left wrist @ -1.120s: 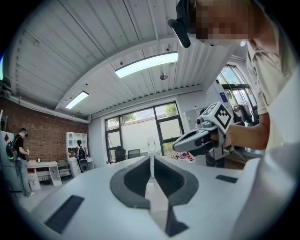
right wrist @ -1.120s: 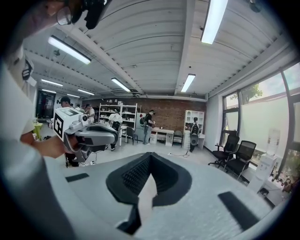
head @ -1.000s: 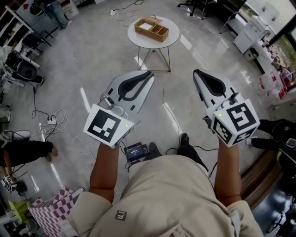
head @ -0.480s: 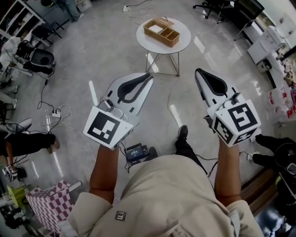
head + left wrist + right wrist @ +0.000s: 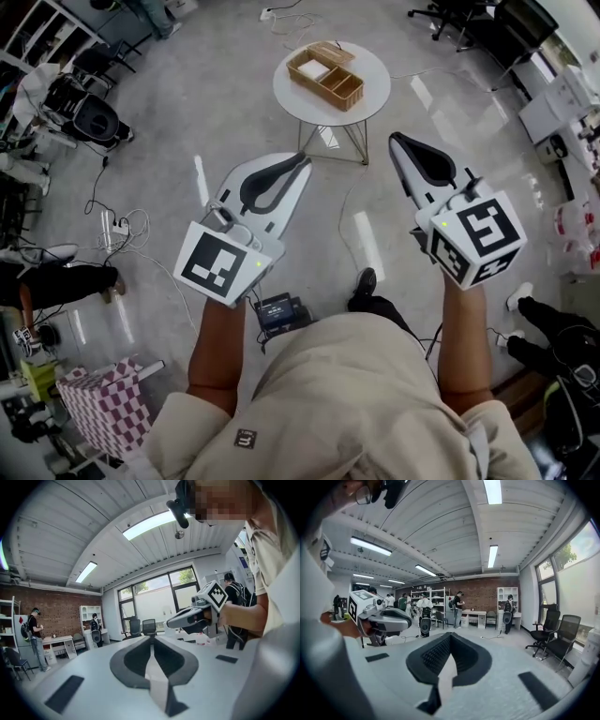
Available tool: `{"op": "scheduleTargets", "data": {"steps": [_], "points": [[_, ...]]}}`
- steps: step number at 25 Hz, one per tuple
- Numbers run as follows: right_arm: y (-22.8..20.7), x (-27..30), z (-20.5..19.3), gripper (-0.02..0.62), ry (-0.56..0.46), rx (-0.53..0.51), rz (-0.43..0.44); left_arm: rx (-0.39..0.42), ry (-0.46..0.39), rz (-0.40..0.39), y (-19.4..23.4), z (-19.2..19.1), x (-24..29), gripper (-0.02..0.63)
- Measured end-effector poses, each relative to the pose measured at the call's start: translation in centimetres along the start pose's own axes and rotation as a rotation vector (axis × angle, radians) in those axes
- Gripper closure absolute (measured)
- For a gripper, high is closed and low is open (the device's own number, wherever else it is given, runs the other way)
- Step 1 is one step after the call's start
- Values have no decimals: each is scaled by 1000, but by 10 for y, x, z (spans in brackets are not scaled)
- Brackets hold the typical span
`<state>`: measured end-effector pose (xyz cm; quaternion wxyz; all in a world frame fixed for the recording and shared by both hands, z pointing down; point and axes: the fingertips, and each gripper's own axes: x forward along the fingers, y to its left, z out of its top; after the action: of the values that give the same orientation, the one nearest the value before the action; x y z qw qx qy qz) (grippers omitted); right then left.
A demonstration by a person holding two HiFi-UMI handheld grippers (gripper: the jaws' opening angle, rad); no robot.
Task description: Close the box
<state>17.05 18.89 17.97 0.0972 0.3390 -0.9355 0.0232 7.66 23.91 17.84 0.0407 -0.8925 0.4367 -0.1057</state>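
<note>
Wooden box [image 5: 325,76] (compartmented) on round table [image 5: 377,81]

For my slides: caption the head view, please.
Left gripper and right gripper, both shut, held out short of a round table bearing an open wooden box.

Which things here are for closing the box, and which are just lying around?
For the job: wooden box, round table under it, left gripper, right gripper.

Just lying about: floor cables, checkered bag, office chair.
</note>
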Motion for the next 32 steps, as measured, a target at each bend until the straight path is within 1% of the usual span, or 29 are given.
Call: {"op": "scheduleTargets", "data": {"steps": [7,19,26,32], "points": [[-40,16,-1,603,-6,16,44,0,28,36,11,3,40,584],[-104,20,-6,603,-23,33,85,26,53,60,10,14,108,584],[-125,20,-15,603,-24,39,78,36,61,31,4,11,137,584],[-137,40,-16,603,-8,29,45,35,38,-1,29,6,154,584]]}}
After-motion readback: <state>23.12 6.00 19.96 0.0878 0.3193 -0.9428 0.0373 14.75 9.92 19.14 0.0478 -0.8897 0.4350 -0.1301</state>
